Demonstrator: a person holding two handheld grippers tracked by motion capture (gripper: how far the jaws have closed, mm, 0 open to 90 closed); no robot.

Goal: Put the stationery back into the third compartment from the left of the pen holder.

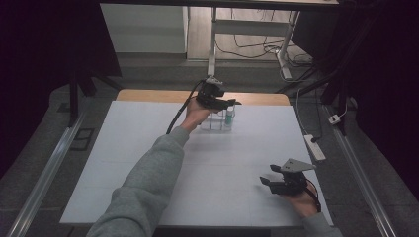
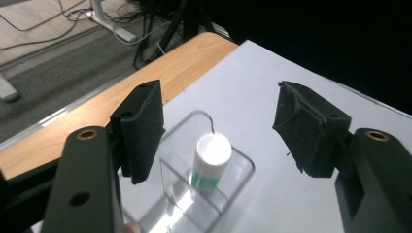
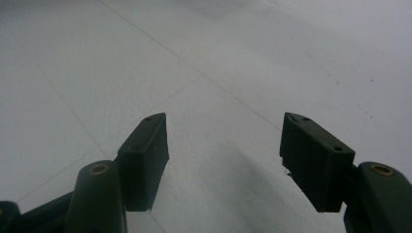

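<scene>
A clear plastic organiser (image 1: 213, 122) with several compartments stands at the far middle of the white table (image 1: 123, 148). A small white-capped tube with a green label (image 1: 229, 116) stands upright in its right end compartment. My left gripper (image 1: 228, 102) hovers just above the organiser, open. In the left gripper view the tube (image 2: 211, 164) stands below and between the jaws, apart from both, inside the organiser (image 2: 243, 167). My right gripper (image 1: 268, 175) rests low over the near right of the table, open, with nothing between its jaws (image 3: 223, 155).
A wooden strip (image 1: 148, 95) runs along the table's far edge. Beyond it stand desk legs (image 1: 212, 44) and floor cables (image 1: 257, 49). A power strip (image 1: 314, 147) lies on the floor at the right. The person's grey sleeve (image 1: 148, 182) crosses the table's near left.
</scene>
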